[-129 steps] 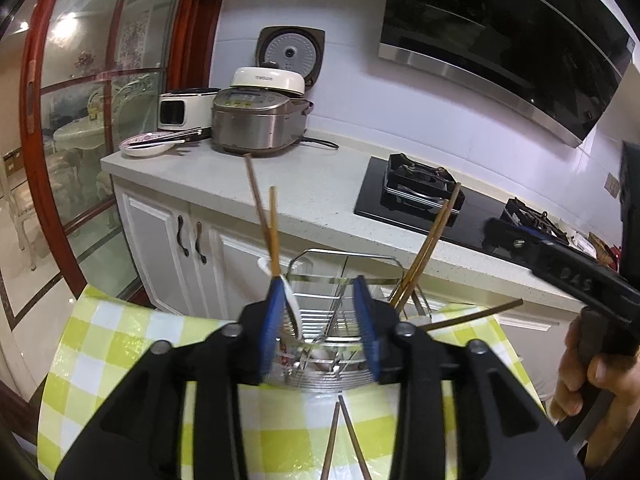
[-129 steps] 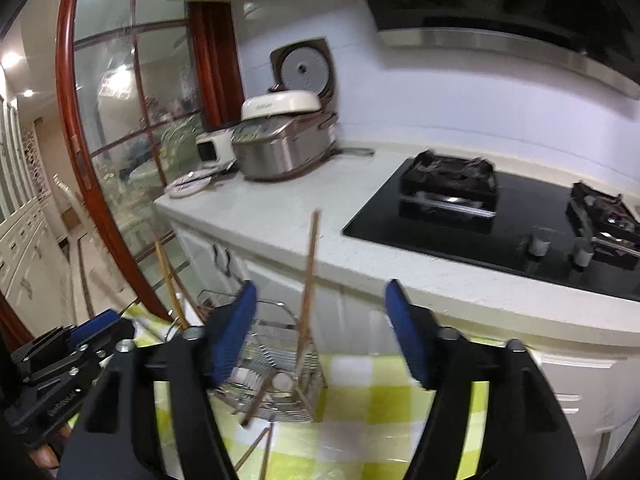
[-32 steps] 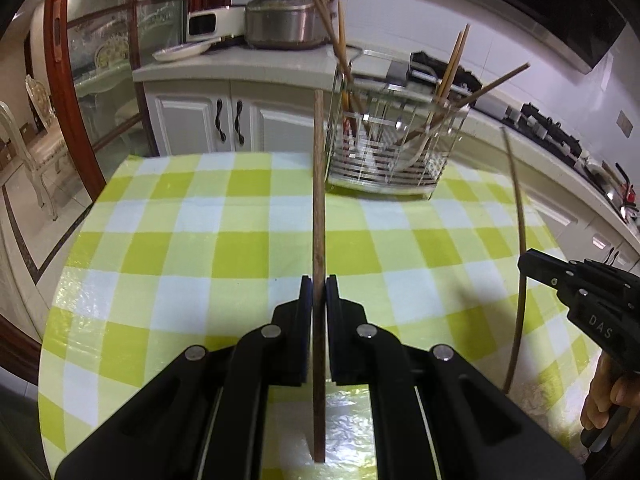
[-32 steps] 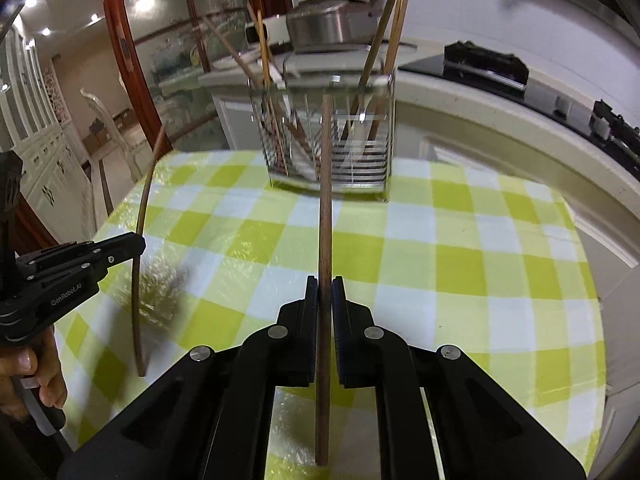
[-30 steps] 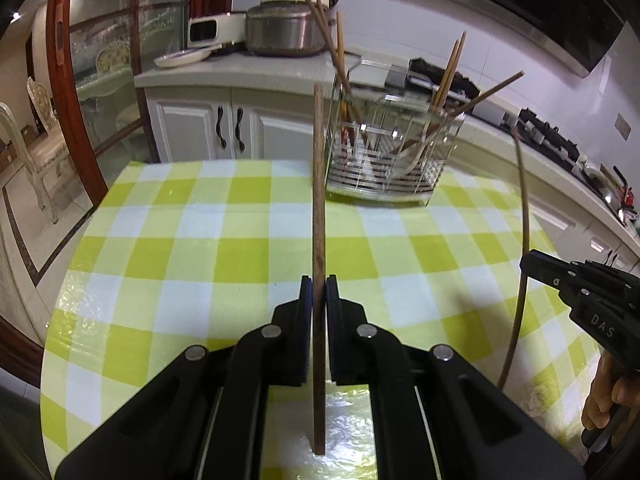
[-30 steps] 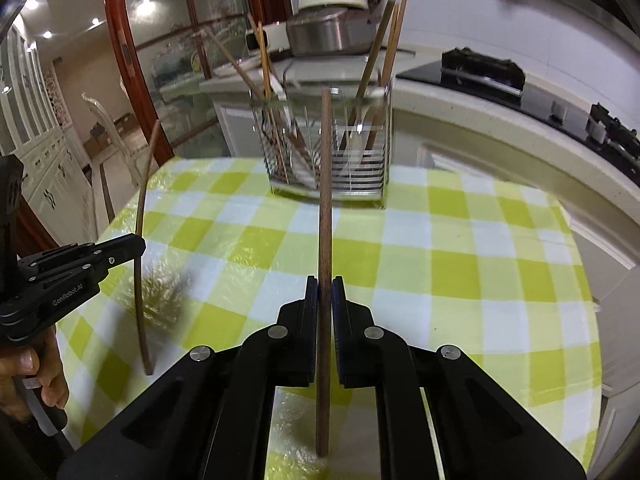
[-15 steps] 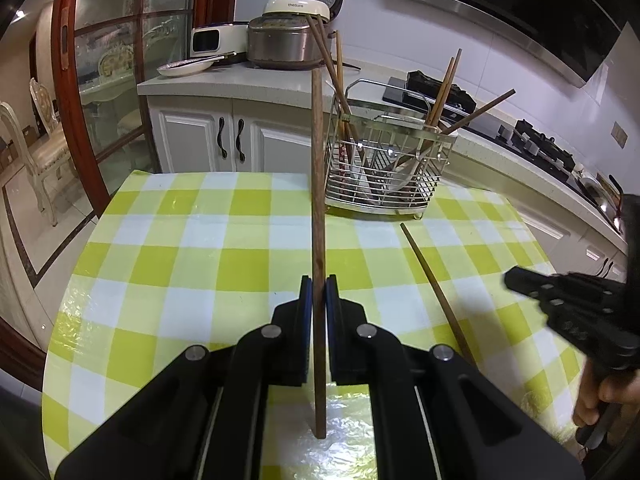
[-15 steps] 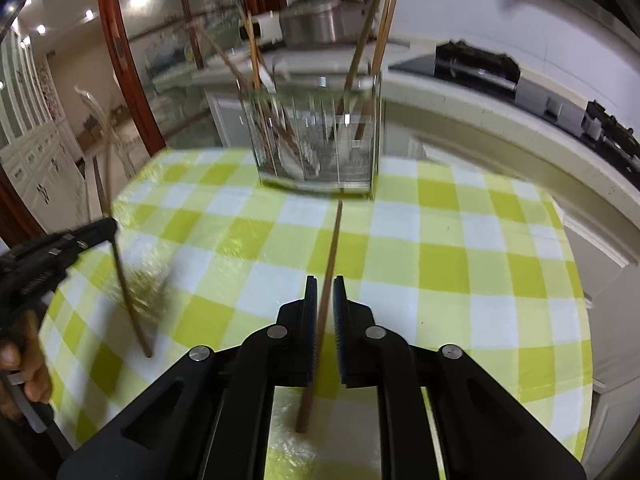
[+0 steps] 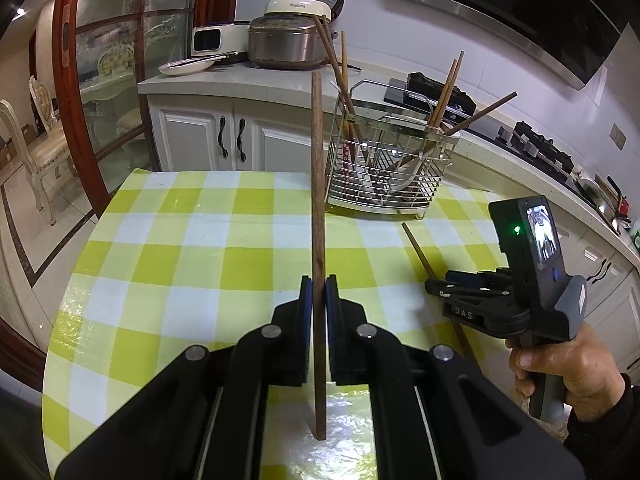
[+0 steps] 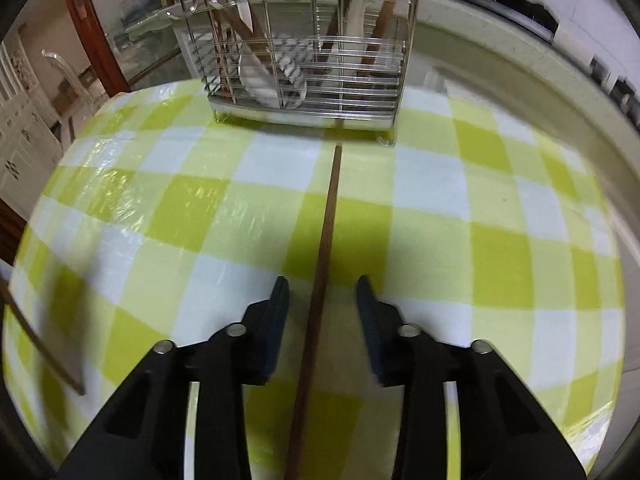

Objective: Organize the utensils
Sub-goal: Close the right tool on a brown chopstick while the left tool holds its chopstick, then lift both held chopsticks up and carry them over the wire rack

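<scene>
Kitchen counter (image 9: 224,80) holds a rice cooker (image 9: 286,42) marked "thekura". Left gripper (image 9: 315,294) clamps one upright chopstick (image 9: 317,184). Right gripper (image 10: 323,300), lettered "DAS", is opening around a second chopstick (image 10: 326,240) lying on the checked tablecloth (image 10: 480,240) before the wire rack (image 10: 312,80).

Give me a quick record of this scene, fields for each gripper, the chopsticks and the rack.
left gripper: shut on upright chopstick
right gripper: jaws opening, pads clear of the table chopstick between them
table chopstick: lying flat on the checked tablecloth, tip toward the rack
wire rack: on the table, already holds several chopsticks
</scene>
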Tool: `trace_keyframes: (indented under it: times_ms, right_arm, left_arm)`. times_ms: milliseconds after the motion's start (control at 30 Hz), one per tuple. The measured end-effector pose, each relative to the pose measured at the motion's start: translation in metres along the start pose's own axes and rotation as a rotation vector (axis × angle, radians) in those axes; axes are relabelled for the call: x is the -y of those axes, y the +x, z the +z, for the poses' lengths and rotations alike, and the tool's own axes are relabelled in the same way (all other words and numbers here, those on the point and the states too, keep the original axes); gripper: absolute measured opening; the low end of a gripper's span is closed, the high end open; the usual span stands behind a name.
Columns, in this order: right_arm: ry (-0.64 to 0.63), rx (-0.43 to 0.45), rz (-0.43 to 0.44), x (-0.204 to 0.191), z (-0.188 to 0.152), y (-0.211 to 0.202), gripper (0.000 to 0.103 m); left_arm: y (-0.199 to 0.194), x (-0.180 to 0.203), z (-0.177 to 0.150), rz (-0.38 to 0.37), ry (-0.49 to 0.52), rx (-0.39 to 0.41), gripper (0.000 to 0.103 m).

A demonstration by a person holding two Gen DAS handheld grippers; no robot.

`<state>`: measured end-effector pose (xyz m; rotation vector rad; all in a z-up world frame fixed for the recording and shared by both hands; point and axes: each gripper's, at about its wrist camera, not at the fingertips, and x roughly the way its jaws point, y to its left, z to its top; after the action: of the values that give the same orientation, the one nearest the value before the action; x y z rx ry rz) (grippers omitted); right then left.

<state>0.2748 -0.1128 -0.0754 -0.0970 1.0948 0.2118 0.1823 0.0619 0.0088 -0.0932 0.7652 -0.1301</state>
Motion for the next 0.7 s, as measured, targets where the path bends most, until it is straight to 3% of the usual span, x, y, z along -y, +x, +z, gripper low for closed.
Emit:
trace_keyframes:
  times_ms: [100,267,700]
  right_arm:
    - [-0.019,0.005,0.013,-0.004,-0.002,-0.001,0.009]
    - [-0.01,0.044,0.065,-0.001,-0.009,-0.017,0.008]
    - [0.036,0.274,0.148,0.016,-0.03,-0.126,0.007]
  left_arm:
    - [-0.002,-0.002,0.0,0.001,-0.004,0.005,0.007]
    - [-0.009,-0.002,0.002,0.002,0.0,0.022,0.007]
    - [-0.026,0.01,0.007,-0.002,0.021,0.056,0.007]
